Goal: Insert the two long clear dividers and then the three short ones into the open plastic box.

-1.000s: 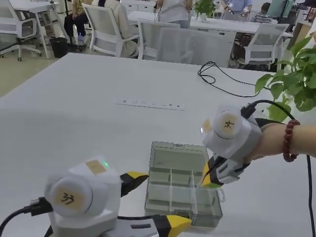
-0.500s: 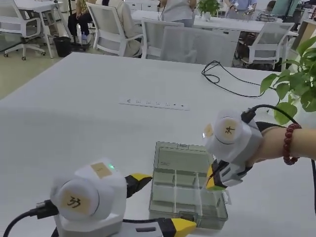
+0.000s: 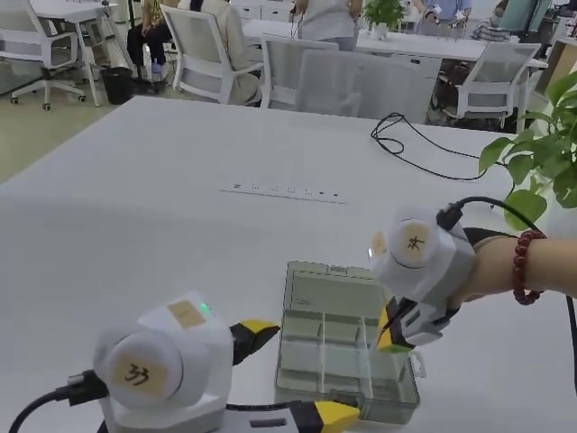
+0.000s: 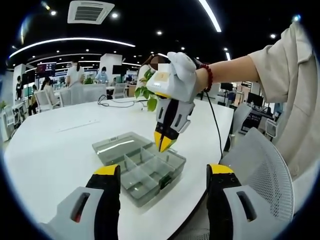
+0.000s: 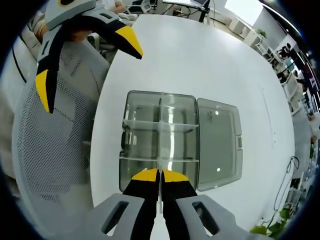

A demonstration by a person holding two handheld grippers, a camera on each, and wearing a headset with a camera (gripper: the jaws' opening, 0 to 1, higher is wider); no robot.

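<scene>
White tabletop spreads under an open office of mesh chairs and desks. The plastic box sits on the tabletop close to me. Its lid is thrown back flat on the far side of the box's base. Fitted dividers already stand in that base and cut it into compartments, though I cannot count them surely through the clear plastic.

My right claw hangs nose-down over the right end of the box, its yellow tips just above the rim. In the right gripper view its jaws are pinched almost together. A thin pale sliver runs between them, which I read as a clear divider held edge-on, in line with the long wall down the middle of the box. I cannot tell whether it touches the box.

My left claw waits at the box's near left corner, spread wide and holding nothing. One tip lies beside the box's left wall and the other at its front edge. In the left gripper view the box lies ahead between the two jaws, with the right claw poised above it.

Beyond the lid a strip of sockets is set into the tabletop. Farther off on the box's right a black cable loops near a green plant. A bead bracelet rings my right wrist.
</scene>
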